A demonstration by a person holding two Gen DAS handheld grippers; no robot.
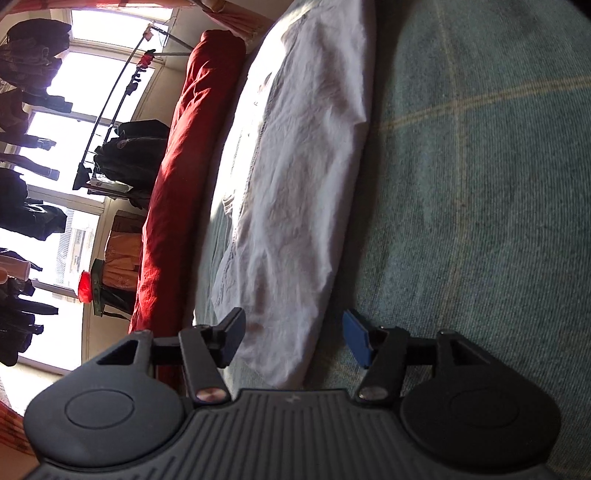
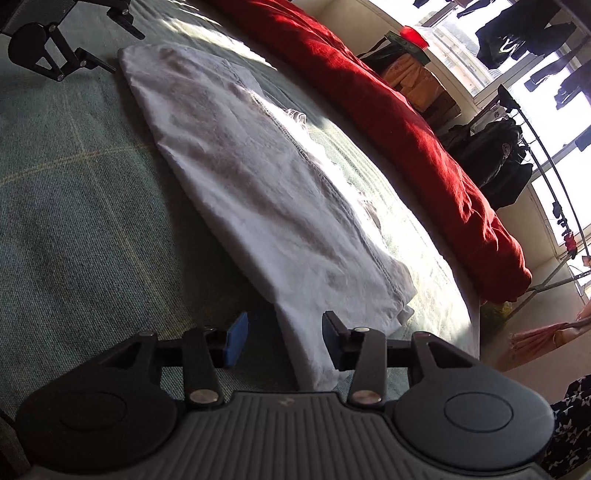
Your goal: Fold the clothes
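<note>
A white garment [image 1: 295, 177] lies folded into a long strip on the green checked bed cover [image 1: 480, 184]. My left gripper [image 1: 293, 338] is open at one narrow end, and the cloth's end reaches in between its fingers. My right gripper [image 2: 282, 341] is open at the opposite end of the same white garment [image 2: 258, 184], with the cloth's corner lying between its blue-padded fingers. Neither gripper pinches the fabric. The left gripper [image 2: 122, 48] also shows at the far end in the right wrist view, its fingers spread.
A rolled red duvet [image 1: 184, 177] [image 2: 406, 129] runs along the far side of the bed. Beyond it stand a drying rack with dark clothes [image 1: 125, 155], bright windows [image 1: 103, 33], and orange fabric [image 2: 417, 81]. A patterned sleeve [image 2: 572, 424] shows at the right edge.
</note>
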